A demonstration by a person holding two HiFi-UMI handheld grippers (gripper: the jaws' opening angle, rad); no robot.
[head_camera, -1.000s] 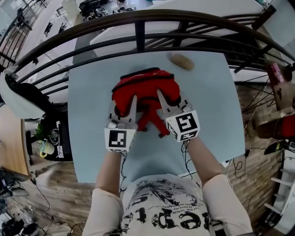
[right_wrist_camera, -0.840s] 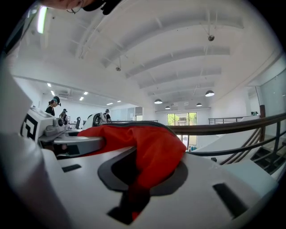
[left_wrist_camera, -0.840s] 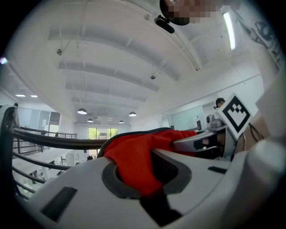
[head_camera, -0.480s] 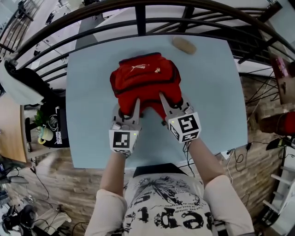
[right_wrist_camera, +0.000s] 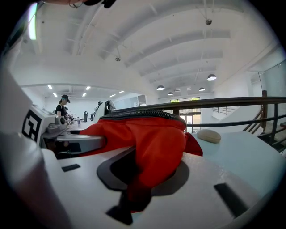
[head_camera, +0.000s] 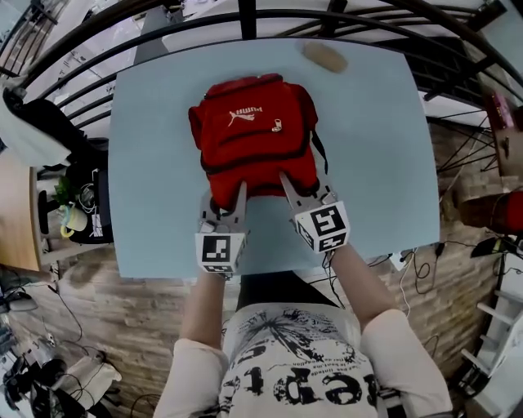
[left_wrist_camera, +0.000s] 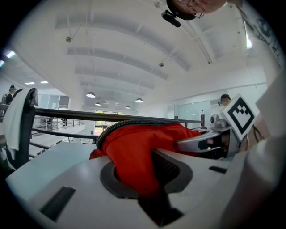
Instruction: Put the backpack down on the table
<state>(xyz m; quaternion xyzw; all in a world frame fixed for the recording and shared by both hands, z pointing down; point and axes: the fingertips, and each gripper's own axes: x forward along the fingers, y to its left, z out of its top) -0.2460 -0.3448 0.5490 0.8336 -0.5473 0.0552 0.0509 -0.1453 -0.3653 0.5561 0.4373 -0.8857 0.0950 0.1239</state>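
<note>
1. Left gripper (head_camera: 226, 196) is seen at the near edge of the backpack (head_camera: 253, 135), its jaws opening, with red fabric bunched between them in the left gripper view (left_wrist_camera: 143, 166).
2. Right gripper (head_camera: 302, 186) is seen beside it at the same near edge, its jaws likewise opening. A fold of the red fabric is still caught between them in the right gripper view (right_wrist_camera: 147, 172).
3. The backpack is laid on the pale blue table (head_camera: 147, 163), front panel up, near the middle of the top and towards the far side. The white logo on that panel can be read as a mark, not as words.
4. A second ago the pack was bunched up, and red straps were hanging down between the two grippers. Now it is spread broader and flatter, and no straps are seen below it.
5. The front panel with the logo was not shown a second ago. It came into view half a second ago and is now fully turned upward.
6. A beige oval object (head_camera: 324, 55) is left on the far part of the table, near the pack's far right corner but apart from it, as before.
7. A dark railing (head_camera: 245, 16) is seen beyond the table's far edge.
</note>
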